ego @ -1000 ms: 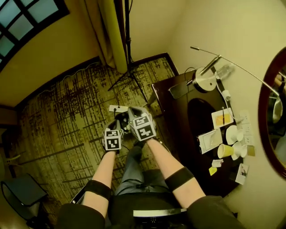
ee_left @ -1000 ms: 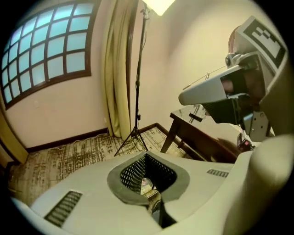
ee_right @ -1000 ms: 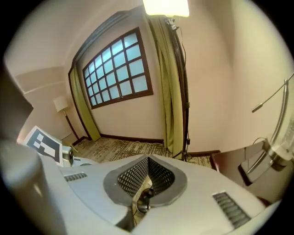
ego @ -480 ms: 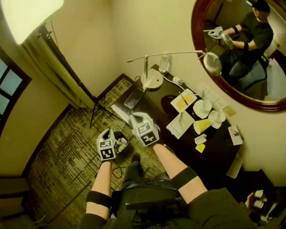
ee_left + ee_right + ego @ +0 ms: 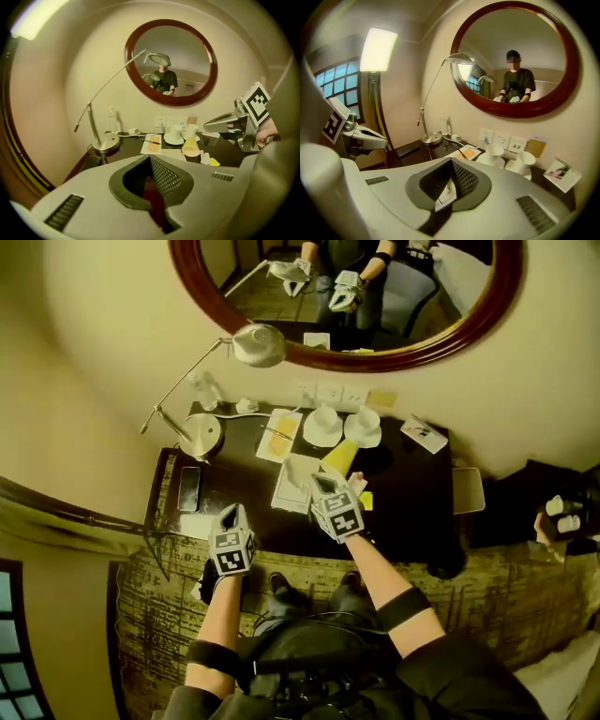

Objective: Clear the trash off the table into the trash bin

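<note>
Cream wall and an oval wood-framed mirror [image 5: 427, 296] back a dark bench [image 5: 412, 493]; patterned carpet runs along its front edge.

At the back left corner a thin-armed lamp [image 5: 200, 434] stands on a round base, with a clear bottle [image 5: 203, 388] behind it by the wall. A dark flat slab [image 5: 188, 488] lies along the left edge. The left hand-held gripper [image 5: 233, 514] hangs over the front edge, jaws pressed together with nothing between them. The cube on it carries black-and-white square markers and no words.

Near the back edge lies a pad [image 5: 279, 435] with a yellow panel and a pen across it. In front of it a white sheet [image 5: 292, 488] lies flat. Two white cups [image 5: 322, 425] on saucers stand side by side below the wall sockets [image 5: 328, 393].

The right hand-held gripper [image 5: 321, 484] hangs over the middle of the bench, jaws pressed together. A white sliver shows in the notch behind its tips; whether that is the sheet below cannot be told.

The trash lies mid-bench, just beside this gripper. A yellow paper cup [image 5: 339, 457] is tipped on its side. A crumpled white scrap [image 5: 357, 486] and a small yellow note [image 5: 367, 501] lie nearer the front edge.

Toward the back right corner a printed card [image 5: 424, 434] sits apart; its print is too small to read.
</note>
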A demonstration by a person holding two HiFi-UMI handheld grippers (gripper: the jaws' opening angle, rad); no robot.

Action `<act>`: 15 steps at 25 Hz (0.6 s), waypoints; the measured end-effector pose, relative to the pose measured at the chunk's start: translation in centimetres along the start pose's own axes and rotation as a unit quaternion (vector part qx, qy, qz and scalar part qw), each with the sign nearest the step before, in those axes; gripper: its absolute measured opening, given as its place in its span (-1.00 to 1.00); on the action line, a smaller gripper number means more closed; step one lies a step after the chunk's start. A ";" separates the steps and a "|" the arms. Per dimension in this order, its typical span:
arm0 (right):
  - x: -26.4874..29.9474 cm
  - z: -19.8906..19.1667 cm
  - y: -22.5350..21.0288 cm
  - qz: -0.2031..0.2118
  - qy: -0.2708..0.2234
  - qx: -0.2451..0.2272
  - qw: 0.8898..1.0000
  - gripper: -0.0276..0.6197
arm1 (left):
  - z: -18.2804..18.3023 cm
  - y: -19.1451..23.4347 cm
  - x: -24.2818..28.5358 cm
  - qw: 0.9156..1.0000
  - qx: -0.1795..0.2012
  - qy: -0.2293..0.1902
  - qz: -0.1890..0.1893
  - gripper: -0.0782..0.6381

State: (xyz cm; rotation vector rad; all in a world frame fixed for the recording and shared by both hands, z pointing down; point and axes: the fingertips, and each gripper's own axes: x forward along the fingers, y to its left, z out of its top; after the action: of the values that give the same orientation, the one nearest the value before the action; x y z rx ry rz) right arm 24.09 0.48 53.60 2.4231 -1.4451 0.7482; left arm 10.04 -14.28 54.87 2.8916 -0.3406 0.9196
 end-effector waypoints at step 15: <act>-12.6 -12.0 -12.9 -0.152 0.033 0.093 0.983 -0.91 | 1.9 -17.7 4.4 0.980 0.097 0.024 -0.173 -0.78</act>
State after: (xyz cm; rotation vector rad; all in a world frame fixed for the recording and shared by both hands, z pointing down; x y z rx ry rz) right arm 26.70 21.58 57.97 2.6436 -0.9864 0.9141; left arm 18.80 1.78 55.58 2.9515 0.2652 1.0036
